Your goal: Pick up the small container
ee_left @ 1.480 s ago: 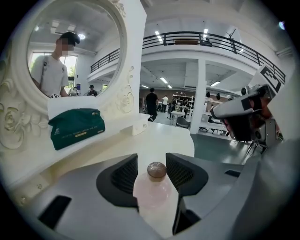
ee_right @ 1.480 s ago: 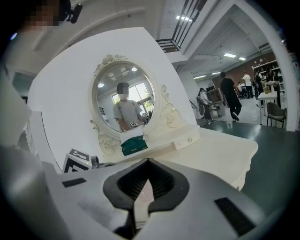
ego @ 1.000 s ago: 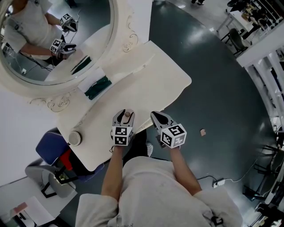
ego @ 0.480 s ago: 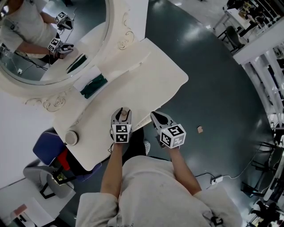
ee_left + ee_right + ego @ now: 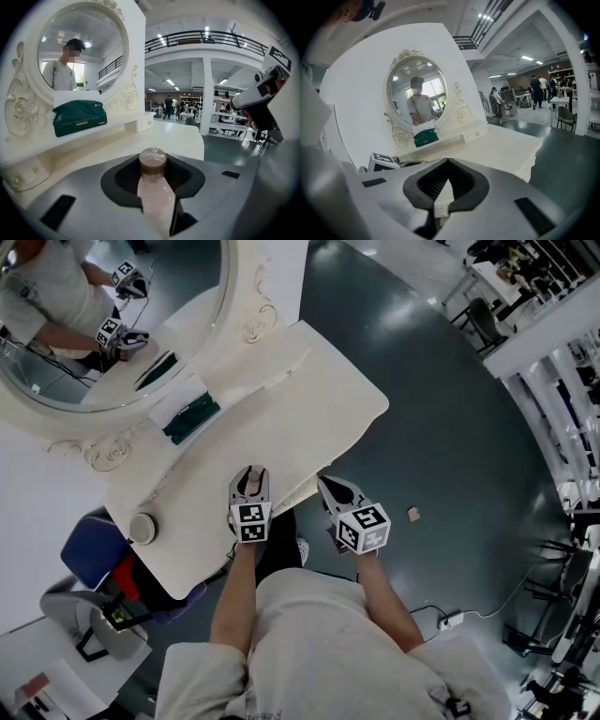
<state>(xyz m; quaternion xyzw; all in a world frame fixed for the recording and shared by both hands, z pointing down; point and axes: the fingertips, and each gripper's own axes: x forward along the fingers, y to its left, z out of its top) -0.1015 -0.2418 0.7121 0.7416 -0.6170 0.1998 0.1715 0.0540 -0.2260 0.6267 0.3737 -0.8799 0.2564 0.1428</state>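
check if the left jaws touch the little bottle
Touching. In the left gripper view the jaws of the left gripper have just been closing and both tips meet the bottle.

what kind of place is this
Probably a big open lab or workshop hall: the white vanity and mirror stand on a dark polished floor, with work tables and a mezzanine behind.

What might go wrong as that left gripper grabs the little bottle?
The left gripper's jaws have just been closing with the bottle between them. I cannot tell whether they press on it yet.
1. The bottle is slim and sits near the table's front edge, so an uneven squeeze might tip it off onto the floor.
2. Its surface looks glossy, so it may slip out when lifted.
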